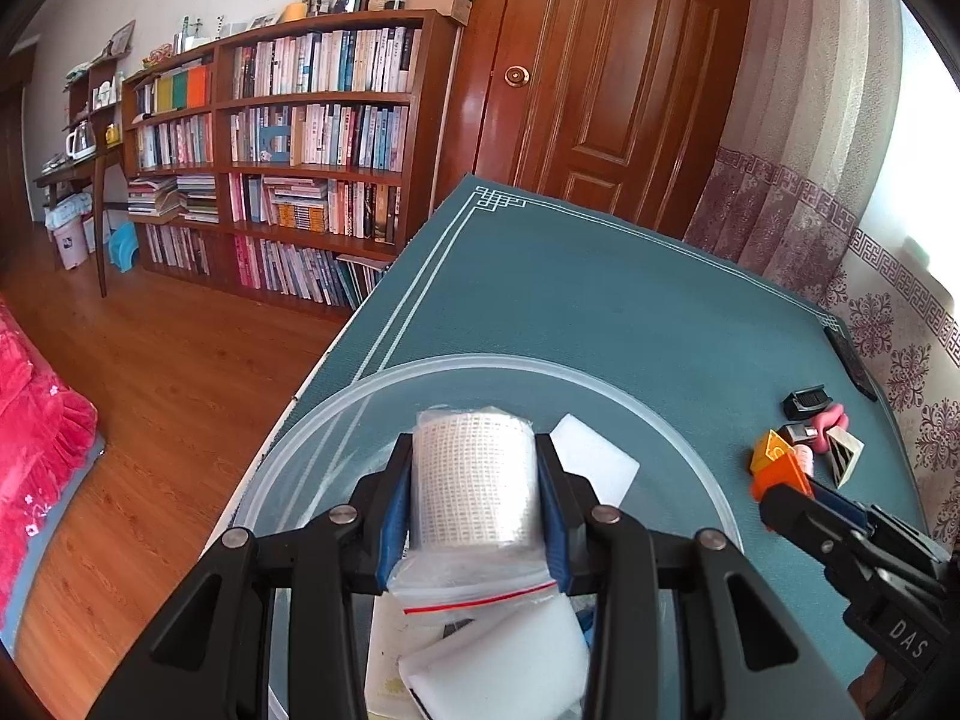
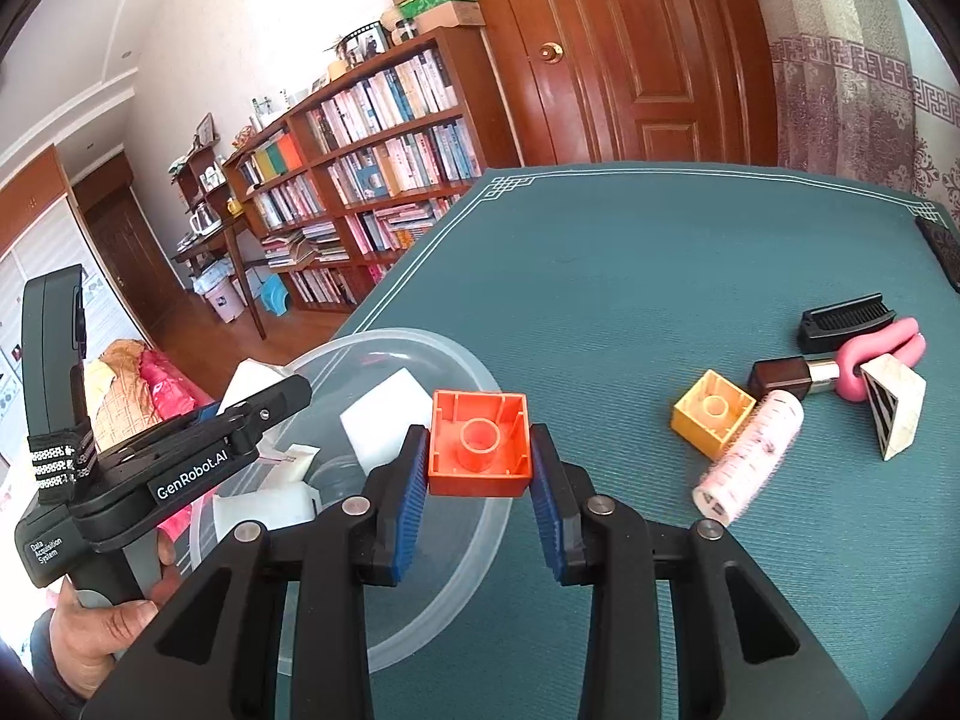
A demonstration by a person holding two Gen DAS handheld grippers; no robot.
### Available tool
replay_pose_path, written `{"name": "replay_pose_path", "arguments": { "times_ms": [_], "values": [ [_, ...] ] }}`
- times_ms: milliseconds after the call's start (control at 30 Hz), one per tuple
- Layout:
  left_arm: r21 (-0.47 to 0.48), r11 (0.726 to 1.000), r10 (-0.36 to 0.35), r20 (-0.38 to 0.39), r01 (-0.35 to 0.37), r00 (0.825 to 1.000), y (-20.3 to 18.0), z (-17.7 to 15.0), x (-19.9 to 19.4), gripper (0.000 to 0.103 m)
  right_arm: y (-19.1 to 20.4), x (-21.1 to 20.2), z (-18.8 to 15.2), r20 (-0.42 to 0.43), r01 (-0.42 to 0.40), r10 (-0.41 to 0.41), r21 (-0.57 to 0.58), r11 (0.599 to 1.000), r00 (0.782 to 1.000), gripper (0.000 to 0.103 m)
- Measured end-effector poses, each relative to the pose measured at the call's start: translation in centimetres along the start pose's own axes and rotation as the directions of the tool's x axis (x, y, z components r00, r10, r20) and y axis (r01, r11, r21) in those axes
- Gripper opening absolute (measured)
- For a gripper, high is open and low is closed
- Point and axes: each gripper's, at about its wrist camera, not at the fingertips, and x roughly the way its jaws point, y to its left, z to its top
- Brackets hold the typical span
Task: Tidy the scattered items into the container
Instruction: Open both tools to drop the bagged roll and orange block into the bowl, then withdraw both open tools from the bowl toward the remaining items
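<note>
left wrist view puts the left tongs [image 1: 474, 480] clamped on a white mesh gauze roll in a clear zip bag [image 1: 474, 474], held above the clear round plastic bowl [image 1: 420, 369] that sits at the left edge of the teal-covered bench [image 1: 600, 300]. white foam blocks [image 1: 594, 462] and other pale packets lie inside the bowl under the roll.

in the right wrist view the right tongs [image 2: 480, 480] are closed on an orange square plastic building block [image 2: 480, 444], hollow side up, held over the bowl's right rim [image 2: 474, 366]. the left tongs' black body [image 2: 180, 456] sits to the left, gripped from below by a hand [image 2: 102, 630].

further right on the bench, well apart from the bowl, loose things lie close together: a yellow square building block [image 2: 714, 411] just beside a pale pink cylindrical hair roller [image 2: 750, 456], a dark brown tube with a silver collar [image 2: 786, 378], a bent pink foam curler [image 2: 882, 354], a white wedge with black stripes [image 2: 894, 405], and a black ribbed clip [image 2: 846, 318] behind them.
</note>
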Motion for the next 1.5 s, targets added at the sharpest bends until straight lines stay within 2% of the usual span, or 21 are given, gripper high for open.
{"name": "replay_pose_path", "arguments": {
  "times_ms": [100,167,233,267,467,800,1267,1500],
  "values": [
    [-0.014,1.000,-0.010,-0.006,0.010,1.000,0.4,0.1,0.1,0.043,0.7,0.8,-0.1,-0.019,-0.016,0.015,-0.016,1.000,1.000,0.036],
    [-0.037,0.999,-0.022,-0.003,0.022,1.000,0.7,0.2,0.0,0.065,0.9,1.3,-0.2,-0.036,-0.030,0.029,-0.017,0.999,0.999,0.036],
    [-0.046,0.999,-0.002,0.011,0.003,1.000,1.0,0.2,-0.2,0.076,0.9,1.8,-0.3,-0.052,-0.043,0.042,-0.013,0.999,0.998,0.036],
    [-0.049,0.999,0.003,0.014,-0.003,1.000,1.1,0.3,-0.2,0.079,0.9,1.9,-0.5,-0.057,-0.051,0.051,-0.011,0.999,0.997,0.036],
    [-0.077,0.997,0.009,0.011,-0.008,1.000,1.8,0.4,0.0,0.079,1.0,2.2,-0.5,-0.054,-0.066,0.065,-0.014,0.998,0.996,0.036],
    [-0.041,0.999,-0.007,-0.008,0.006,1.000,0.8,0.2,0.3,0.082,-0.4,1.4,-0.3,-0.027,-0.040,0.041,0.023,0.999,0.999,0.036],
    [0.018,1.000,-0.021,0.001,0.021,1.000,-1.4,-0.2,-0.2,0.087,-3.2,-0.1,-0.6,0.009,0.022,-0.022,0.063,0.998,1.000,0.036],
    [0.042,0.998,-0.035,-0.005,0.035,0.999,-2.7,-0.4,-0.4,0.087,-5.5,-1.1,-1.1,0.013,0.078,-0.079,0.077,0.994,0.997,0.036]
  ]
}}
